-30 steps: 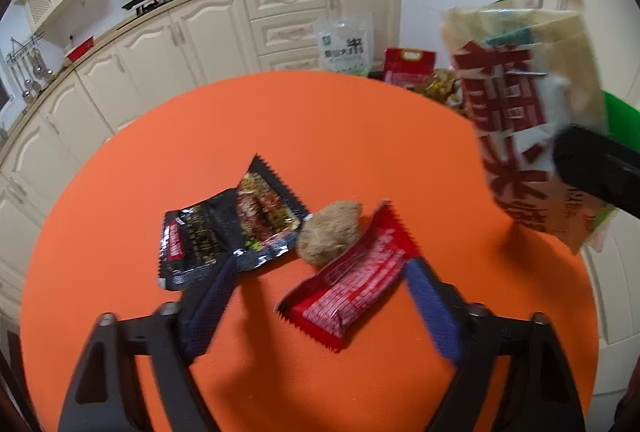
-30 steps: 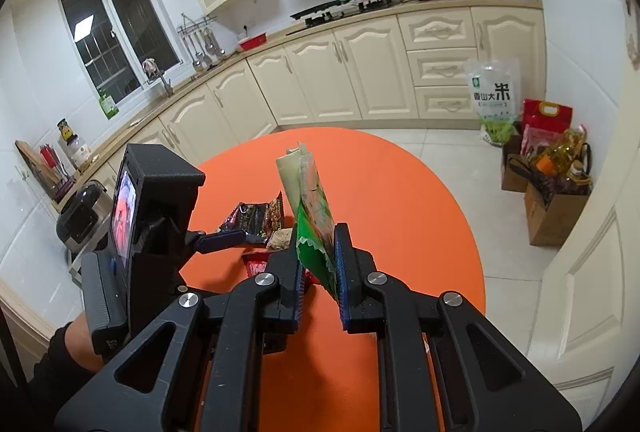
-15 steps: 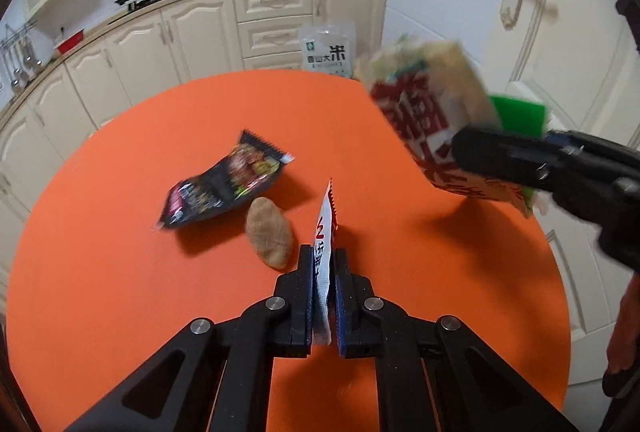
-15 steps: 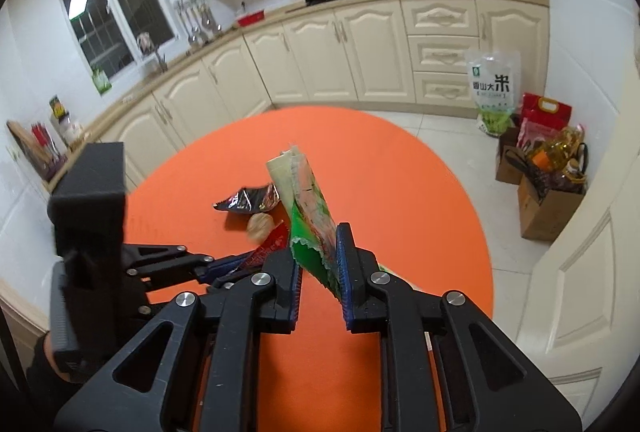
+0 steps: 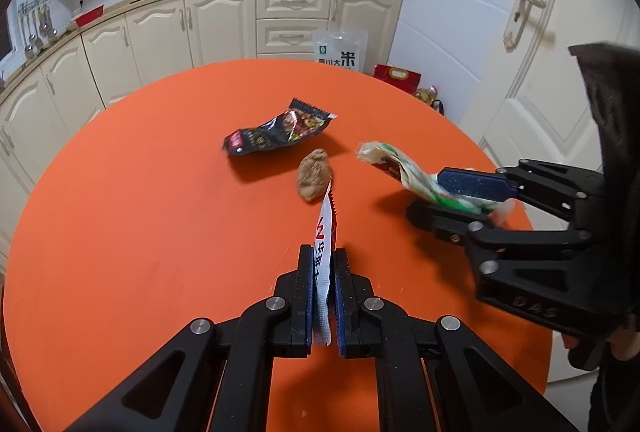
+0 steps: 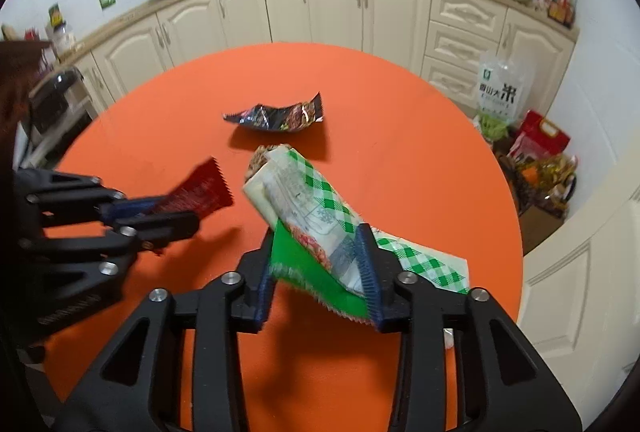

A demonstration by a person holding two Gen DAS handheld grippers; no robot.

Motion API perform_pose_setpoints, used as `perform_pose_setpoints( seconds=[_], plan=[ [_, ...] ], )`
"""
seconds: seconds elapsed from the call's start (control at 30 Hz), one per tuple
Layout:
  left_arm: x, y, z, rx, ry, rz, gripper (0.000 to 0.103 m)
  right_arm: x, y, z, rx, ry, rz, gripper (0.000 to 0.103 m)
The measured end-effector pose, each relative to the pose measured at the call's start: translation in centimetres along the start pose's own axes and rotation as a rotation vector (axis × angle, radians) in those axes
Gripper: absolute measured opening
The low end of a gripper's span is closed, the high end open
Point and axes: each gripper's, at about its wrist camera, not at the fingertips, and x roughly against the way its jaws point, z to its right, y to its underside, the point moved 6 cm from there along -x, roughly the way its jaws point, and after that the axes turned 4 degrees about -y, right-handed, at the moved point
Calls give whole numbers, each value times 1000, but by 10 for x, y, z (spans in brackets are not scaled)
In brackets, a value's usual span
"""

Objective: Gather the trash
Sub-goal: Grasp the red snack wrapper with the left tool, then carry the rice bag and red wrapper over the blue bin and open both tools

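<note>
Over by the cabinets at about one o'clock, a white rice bag [image 5: 340,50] on the floor carries a big black "米" with smaller characters beside it, too small to read. The black gripper body [image 5: 532,306] at three o'clock has raised letters "DAS". The red-and-white wrapper [image 5: 325,232] shows red printing, not legible edge-on

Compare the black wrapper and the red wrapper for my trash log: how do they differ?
The black wrapper lies crumpled on the orange table; the red wrapper is off it, pinched flat and edge-on in the shut left gripper. Both are torn-open snack packets with zigzag edges.
</note>
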Motion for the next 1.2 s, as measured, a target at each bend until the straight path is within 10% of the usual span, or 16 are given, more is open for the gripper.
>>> perform_pose_setpoints(
  seconds=[0.23,0.4,0.9,1.2],
  plan=[
    [27,12,2,12,16,5,5,-15,-1,-19,76,121,-13,45],
    [35,11,4,15,32,12,5,-9,-9,-22,83,187,43,23],
    [91,12,54,-32,59,89,5,108,0,-11,-83,-36,234,10],
    [101,20,148,-153,108,90,5,184,58,27,-151,46,297,10]
  ],
)
